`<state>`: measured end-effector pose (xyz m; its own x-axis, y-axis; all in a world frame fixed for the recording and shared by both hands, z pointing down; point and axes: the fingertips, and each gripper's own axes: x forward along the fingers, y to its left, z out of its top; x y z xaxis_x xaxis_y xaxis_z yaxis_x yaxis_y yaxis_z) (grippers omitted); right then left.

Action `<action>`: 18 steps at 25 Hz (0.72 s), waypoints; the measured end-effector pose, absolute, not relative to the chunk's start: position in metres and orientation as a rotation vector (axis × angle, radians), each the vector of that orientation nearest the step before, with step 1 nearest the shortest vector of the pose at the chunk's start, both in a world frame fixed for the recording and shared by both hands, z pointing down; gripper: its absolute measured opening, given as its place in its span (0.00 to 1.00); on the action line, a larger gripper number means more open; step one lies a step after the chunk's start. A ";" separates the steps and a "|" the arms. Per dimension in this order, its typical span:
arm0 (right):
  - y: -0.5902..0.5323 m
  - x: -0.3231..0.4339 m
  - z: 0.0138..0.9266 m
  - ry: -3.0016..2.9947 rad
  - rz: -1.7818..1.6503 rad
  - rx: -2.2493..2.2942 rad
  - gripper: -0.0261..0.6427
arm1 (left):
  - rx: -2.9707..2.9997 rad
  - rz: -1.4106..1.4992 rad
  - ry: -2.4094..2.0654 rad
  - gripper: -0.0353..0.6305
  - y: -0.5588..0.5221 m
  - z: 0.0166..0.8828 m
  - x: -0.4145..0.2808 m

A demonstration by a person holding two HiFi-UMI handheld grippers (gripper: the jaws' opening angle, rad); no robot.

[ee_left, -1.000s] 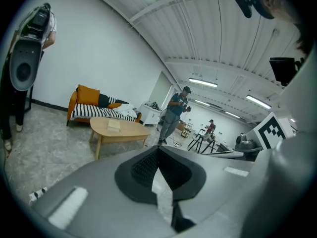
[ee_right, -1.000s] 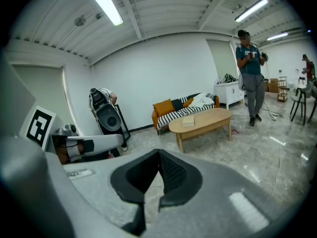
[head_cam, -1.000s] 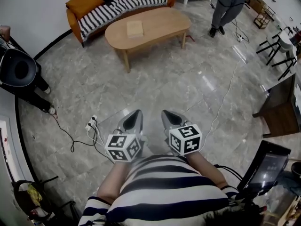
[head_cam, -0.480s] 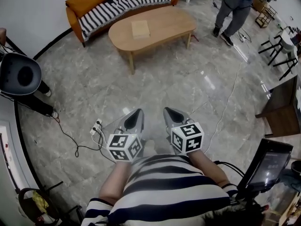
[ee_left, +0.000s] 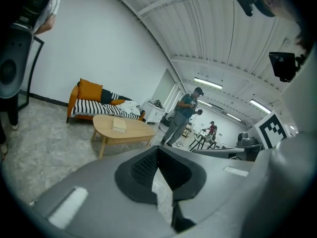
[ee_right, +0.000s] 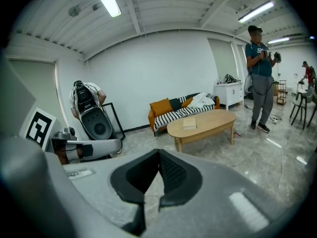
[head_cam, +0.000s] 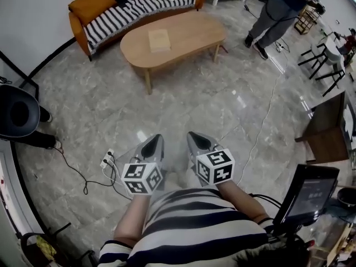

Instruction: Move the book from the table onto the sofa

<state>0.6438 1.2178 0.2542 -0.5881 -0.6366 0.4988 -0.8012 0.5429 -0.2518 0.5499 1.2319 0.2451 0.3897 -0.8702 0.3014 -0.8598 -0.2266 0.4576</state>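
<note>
Facing the sofa (head_cam: 128,10) across open floor, I see the oval tabletop (head_cam: 192,35) just in front of it. The book (head_cam: 159,39) lies flat left of the tabletop's middle. It looks nearly square, so I can't call a long axis. The left tongs (head_cam: 156,143) and right tongs (head_cam: 193,141) are both pressed together and empty, well short of the book. It lies dead ahead of the left tongs, so I judge them marginally nearer.
</note>
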 end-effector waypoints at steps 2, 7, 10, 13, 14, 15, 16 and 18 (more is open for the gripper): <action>1.208 0.642 0.253 -2.446 0.650 1.161 0.04 | 2.088 -0.033 -1.481 0.05 1.222 0.243 0.553; 1.170 0.645 0.256 -2.474 0.640 1.082 0.04 | 2.079 -0.031 -1.523 0.05 1.190 0.243 0.566; 1.144 0.649 0.254 -2.501 0.586 1.022 0.04 | 2.070 -0.046 -1.558 0.05 1.165 0.244 0.572; 1.119 0.655 0.252 -2.518 0.528 0.973 0.04 | 2.052 -0.069 -1.592 0.05 1.135 0.243 0.579; 1.112 0.659 0.252 -2.518 0.525 0.962 0.04 | 2.051 -0.078 -1.599 0.05 1.126 0.241 0.584; 1.105 0.664 0.253 -2.518 0.527 0.954 0.04 | 2.053 -0.084 -1.605 0.05 1.118 0.238 0.590; 1.097 0.669 0.252 -2.517 0.532 0.948 0.04 | 2.056 -0.088 -1.609 0.05 1.109 0.235 0.597; 1.084 0.676 0.253 -2.517 0.540 0.929 0.04 | 2.056 -0.086 -1.620 0.05 1.096 0.231 0.608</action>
<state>0.6764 1.0844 0.2527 -0.6981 -0.5217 0.4904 -0.6770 0.7039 -0.2149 0.6079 1.0960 0.2314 0.2839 -0.9228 0.2605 -0.8899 -0.1523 0.4300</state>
